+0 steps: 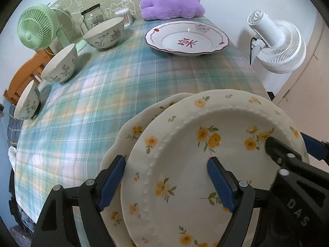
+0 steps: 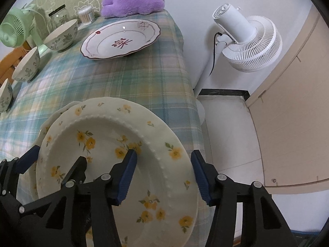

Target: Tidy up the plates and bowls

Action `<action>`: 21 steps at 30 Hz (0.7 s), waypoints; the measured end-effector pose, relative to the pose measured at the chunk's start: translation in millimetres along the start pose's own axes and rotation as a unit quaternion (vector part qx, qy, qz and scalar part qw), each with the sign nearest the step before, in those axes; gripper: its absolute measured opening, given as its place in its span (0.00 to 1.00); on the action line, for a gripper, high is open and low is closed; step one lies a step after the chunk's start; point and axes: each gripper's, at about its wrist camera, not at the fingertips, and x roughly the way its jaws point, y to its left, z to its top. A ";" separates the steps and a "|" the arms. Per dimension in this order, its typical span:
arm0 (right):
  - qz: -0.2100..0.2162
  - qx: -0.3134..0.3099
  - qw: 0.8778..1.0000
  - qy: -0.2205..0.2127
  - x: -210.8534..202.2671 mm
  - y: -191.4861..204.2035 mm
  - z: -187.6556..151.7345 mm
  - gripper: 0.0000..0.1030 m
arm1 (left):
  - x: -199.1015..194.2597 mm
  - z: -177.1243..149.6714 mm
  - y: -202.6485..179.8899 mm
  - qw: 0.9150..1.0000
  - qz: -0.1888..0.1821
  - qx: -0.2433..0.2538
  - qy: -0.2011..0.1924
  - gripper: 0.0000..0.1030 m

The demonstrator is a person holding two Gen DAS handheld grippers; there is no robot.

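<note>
Yellow-floral plate, plaid tablecloth

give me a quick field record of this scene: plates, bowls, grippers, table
top plate: cream round plate with yellow flowers and beaded ring, lying on a scalloped yellow-flower plate, offset
far plate: white scalloped plate with maroon trim, alone
bowls: three white bowls with grey-green leaf prints, upright, unstacked, in a row along the left
left hand-held gripper: open, straddling the top plate's left rim
right hand-held gripper: open, straddling its right rim
surface: green plaid tablecloth
</note>
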 end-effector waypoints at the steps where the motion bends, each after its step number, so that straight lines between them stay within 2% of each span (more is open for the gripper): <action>1: -0.004 0.000 1.000 -0.003 -3.4 -1.8 -1.0 0.56 | -1.5 -0.4 1.9 1.000 -0.007 -0.003 0.001 0.80; 2: -0.006 0.000 1.000 -0.007 -6.6 -3.5 -1.8 0.53 | -2.8 -0.7 3.1 1.000 -0.012 -0.004 0.001 0.80; 4: 0.002 -0.005 1.000 -0.008 -10.3 -5.8 -3.1 0.40 | -6.3 -1.6 6.9 1.000 -0.021 -0.009 -0.003 0.80; 6: 0.001 -0.010 1.000 -0.003 -9.8 -5.2 -4.0 0.40 | -8.2 -2.0 9.3 1.000 -0.028 -0.009 -0.003 0.80; 21: 0.022 -0.020 1.000 0.007 2.6 11.3 1.6 0.42 | -13.2 -6.1 24.9 0.999 -0.016 -0.029 -0.001 0.80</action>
